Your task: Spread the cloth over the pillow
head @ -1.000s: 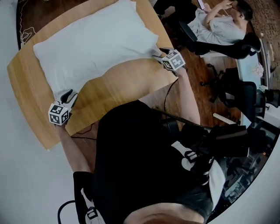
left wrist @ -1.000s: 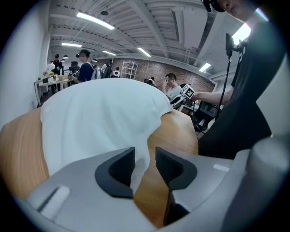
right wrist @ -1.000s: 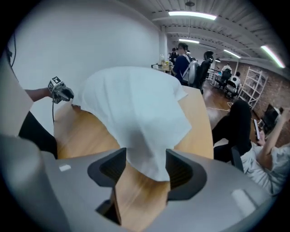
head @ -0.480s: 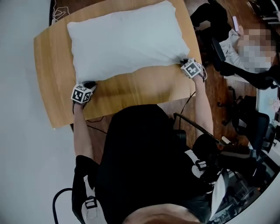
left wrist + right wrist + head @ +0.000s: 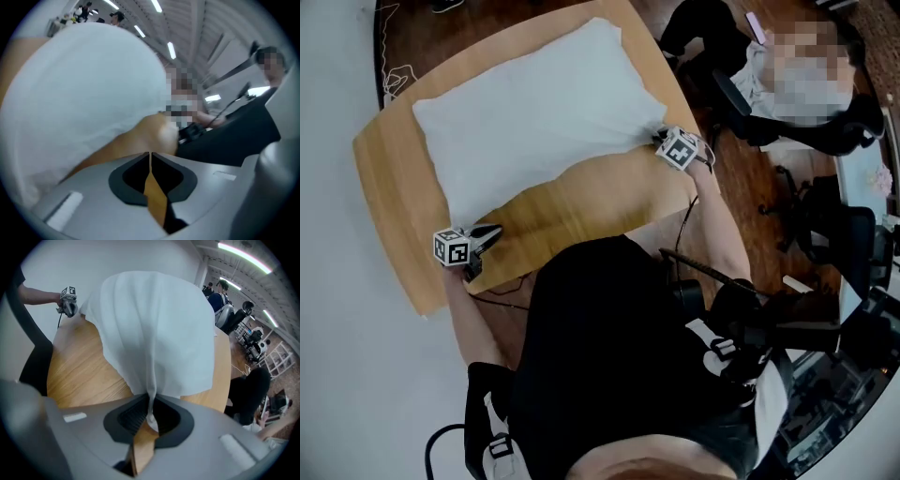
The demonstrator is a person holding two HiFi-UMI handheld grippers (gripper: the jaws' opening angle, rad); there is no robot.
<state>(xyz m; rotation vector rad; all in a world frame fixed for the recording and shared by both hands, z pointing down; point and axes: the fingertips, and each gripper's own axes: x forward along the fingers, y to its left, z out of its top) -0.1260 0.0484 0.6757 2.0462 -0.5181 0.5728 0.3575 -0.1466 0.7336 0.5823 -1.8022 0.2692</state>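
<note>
A white cloth lies puffed over the pillow on the wooden table; the pillow itself is hidden under it. My right gripper is at the cloth's near right corner, shut on a gathered fold of the cloth. Its jaws have just been opening slightly, with the fold still pinched between them. My left gripper is over bare wood just off the cloth's near left corner. Its jaws have just been closing and meet with nothing between them. The cloth bulges ahead of it.
A seated person and office chairs are beyond the table's right end. Cables lie on the floor at the far left. The table's near edge runs close to my body. My left gripper shows across the table.
My left gripper has come away from the cloth's near left corner toward the table's near edge and shut empty. The right gripper stays at the near right corner, now pinching the cloth.
</note>
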